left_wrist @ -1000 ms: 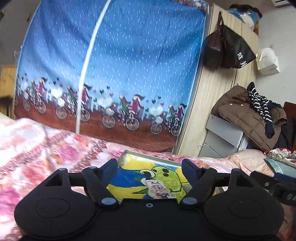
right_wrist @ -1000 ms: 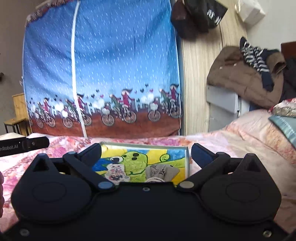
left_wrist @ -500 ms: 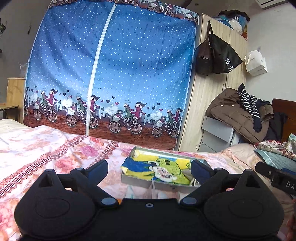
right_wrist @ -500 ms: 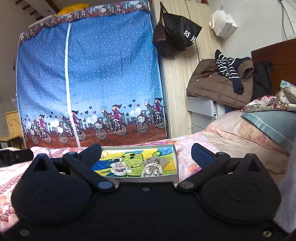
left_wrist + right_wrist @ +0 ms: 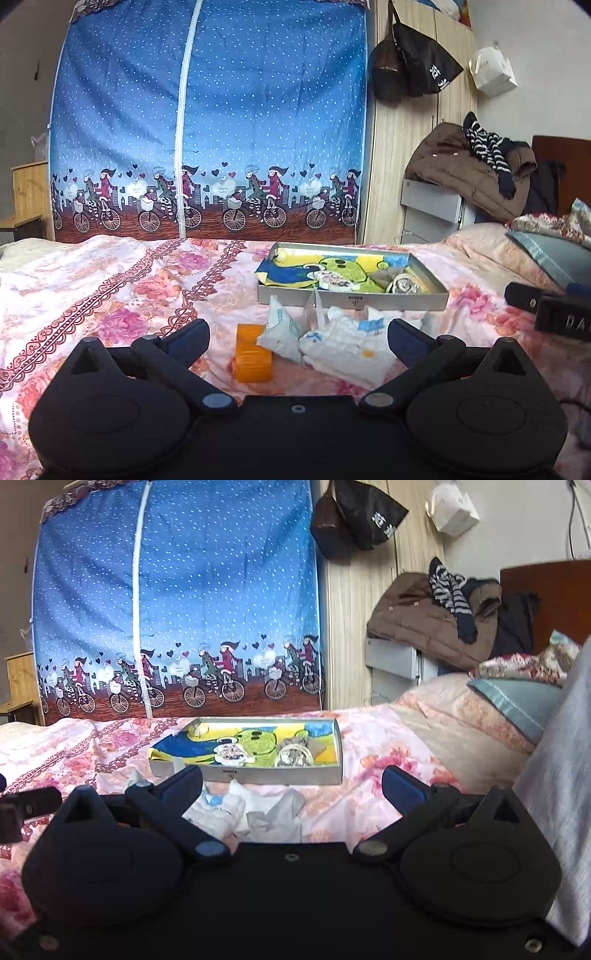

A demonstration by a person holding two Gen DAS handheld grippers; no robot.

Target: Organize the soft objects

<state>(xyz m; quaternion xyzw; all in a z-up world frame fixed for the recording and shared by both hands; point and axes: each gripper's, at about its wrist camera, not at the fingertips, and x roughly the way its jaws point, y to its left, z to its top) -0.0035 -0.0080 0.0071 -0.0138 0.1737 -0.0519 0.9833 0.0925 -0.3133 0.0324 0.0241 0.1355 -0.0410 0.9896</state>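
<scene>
Two claws over the floral bed [image 5: 110, 280], both empty. Left claw [image 5: 298, 334]: jaws wide apart and opening, pads touching nothing; the orange roll [image 5: 253, 354] and white folded cloths [image 5: 347, 347] lie on the bed ahead between its fingers. Right claw [image 5: 291, 782]: jaws spread wide, clamped on nothing. Grey tray [image 5: 280, 775] just beyond the cloths, holding a cartoon cloth [image 5: 255, 740] and two small rolled items.
</scene>
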